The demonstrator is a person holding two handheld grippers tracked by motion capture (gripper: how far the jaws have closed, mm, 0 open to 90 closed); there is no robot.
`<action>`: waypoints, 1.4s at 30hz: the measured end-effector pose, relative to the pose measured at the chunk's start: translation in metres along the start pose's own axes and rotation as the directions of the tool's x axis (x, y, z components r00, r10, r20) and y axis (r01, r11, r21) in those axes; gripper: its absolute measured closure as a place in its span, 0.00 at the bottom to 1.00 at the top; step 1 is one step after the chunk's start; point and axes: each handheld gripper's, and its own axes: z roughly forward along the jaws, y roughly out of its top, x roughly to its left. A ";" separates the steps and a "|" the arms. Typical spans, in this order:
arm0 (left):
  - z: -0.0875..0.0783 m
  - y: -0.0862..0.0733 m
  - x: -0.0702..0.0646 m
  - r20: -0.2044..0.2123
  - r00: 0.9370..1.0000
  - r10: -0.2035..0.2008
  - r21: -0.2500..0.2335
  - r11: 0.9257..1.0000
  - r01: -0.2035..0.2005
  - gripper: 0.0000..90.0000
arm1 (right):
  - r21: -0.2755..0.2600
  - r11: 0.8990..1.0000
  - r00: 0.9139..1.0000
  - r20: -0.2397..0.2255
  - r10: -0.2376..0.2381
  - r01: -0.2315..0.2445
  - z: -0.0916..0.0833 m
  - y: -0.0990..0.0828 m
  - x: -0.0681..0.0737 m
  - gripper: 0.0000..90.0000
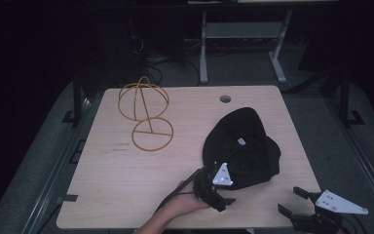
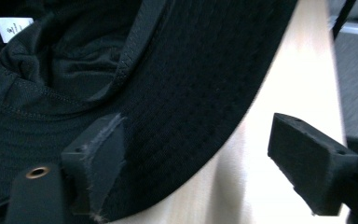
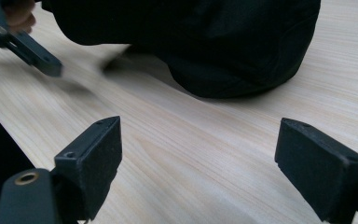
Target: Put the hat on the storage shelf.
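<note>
Left claw (image 2: pixel 196 154) at the near brim of the black hat (image 2: pixel 177 70), jaws wide, brim edge between them, unpressed. Hat lies upside down on the desk's (image 1: pixel 126 180) right half. Right claw (image 3: pixel 198 163) wide, empty, hovering near the hat.

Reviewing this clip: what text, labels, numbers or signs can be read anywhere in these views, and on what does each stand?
Nothing reads cleanly.
White label sewn inside the black hat: a few dark marks, too blurred to read.
Wooden table: a faint dark smudge near the gold wire hat stand, too small to tell whether it is text.
Left gripper and right gripper: no markings visible.
</note>
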 end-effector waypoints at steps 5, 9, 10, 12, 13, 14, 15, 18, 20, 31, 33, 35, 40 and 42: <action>-0.002 0.002 0.004 -0.022 1.000 0.005 -0.033 0.999 -0.006 0.50 | 0.005 1.000 1.000 -0.003 -0.002 0.002 0.001 0.000 0.000 0.16; -0.011 0.003 0.005 -0.035 0.999 0.011 -0.073 0.997 -0.014 0.65 | 0.006 1.000 1.000 -0.005 -0.005 0.005 0.002 0.001 0.001 0.16; -0.014 0.003 0.006 -0.038 0.999 0.018 -0.078 0.997 -0.021 0.69 | 0.004 1.000 1.000 -0.006 -0.007 0.007 0.002 0.001 0.001 0.16; -0.021 0.004 0.009 -0.045 0.999 0.010 -0.104 0.994 -0.014 0.77 | 0.007 1.000 1.000 -0.008 -0.008 0.008 0.003 0.002 0.001 0.16; -0.024 0.004 0.010 -0.047 0.999 0.003 -0.111 0.994 -0.009 0.80 | 0.007 1.000 1.000 -0.009 -0.010 0.010 0.004 0.003 0.001 0.16; -0.024 0.004 0.010 -0.047 0.999 0.003 -0.111 0.994 -0.009 0.82 | 0.007 1.000 1.000 -0.009 -0.010 0.010 0.004 0.003 0.001 0.16; -0.030 0.003 0.014 -0.058 0.998 -0.002 -0.124 0.992 -0.005 0.85 | 0.008 1.000 1.000 -0.010 -0.019 0.019 0.004 0.005 0.003 0.16; -0.043 0.002 0.019 -0.061 0.998 -0.017 -0.149 0.989 0.008 0.92 | 0.005 1.000 0.999 -0.012 -0.029 0.029 0.005 0.008 0.005 0.16; -0.047 0.002 0.021 -0.060 0.998 -0.020 -0.156 0.988 0.011 0.93 | 0.003 1.000 0.999 -0.016 -0.029 0.029 0.006 0.010 0.006 0.15; -0.077 0.003 0.028 -0.020 0.998 -0.053 -0.243 0.969 0.047 0.95 | -0.098 0.992 0.995 -0.053 -0.079 0.074 0.014 0.035 0.014 0.16; -0.080 0.003 0.029 -0.015 0.998 -0.055 -0.249 0.967 0.050 0.95 | -0.100 0.992 0.995 -0.058 -0.082 0.076 0.015 0.036 0.014 0.16; -0.082 0.003 0.029 -0.011 0.998 -0.058 -0.259 0.964 0.054 0.95 | -0.093 0.992 0.994 -0.055 -0.092 0.086 0.018 0.040 0.014 0.16; -0.085 0.002 0.031 0.000 0.998 -0.067 -0.276 0.959 0.065 0.95 | -0.054 0.993 0.992 -0.051 -0.112 0.109 0.026 0.049 0.014 0.16; -0.086 0.001 0.031 0.006 0.998 -0.070 -0.278 0.958 0.069 0.95 | -0.035 0.992 0.992 -0.041 -0.119 0.118 0.033 0.054 0.013 0.16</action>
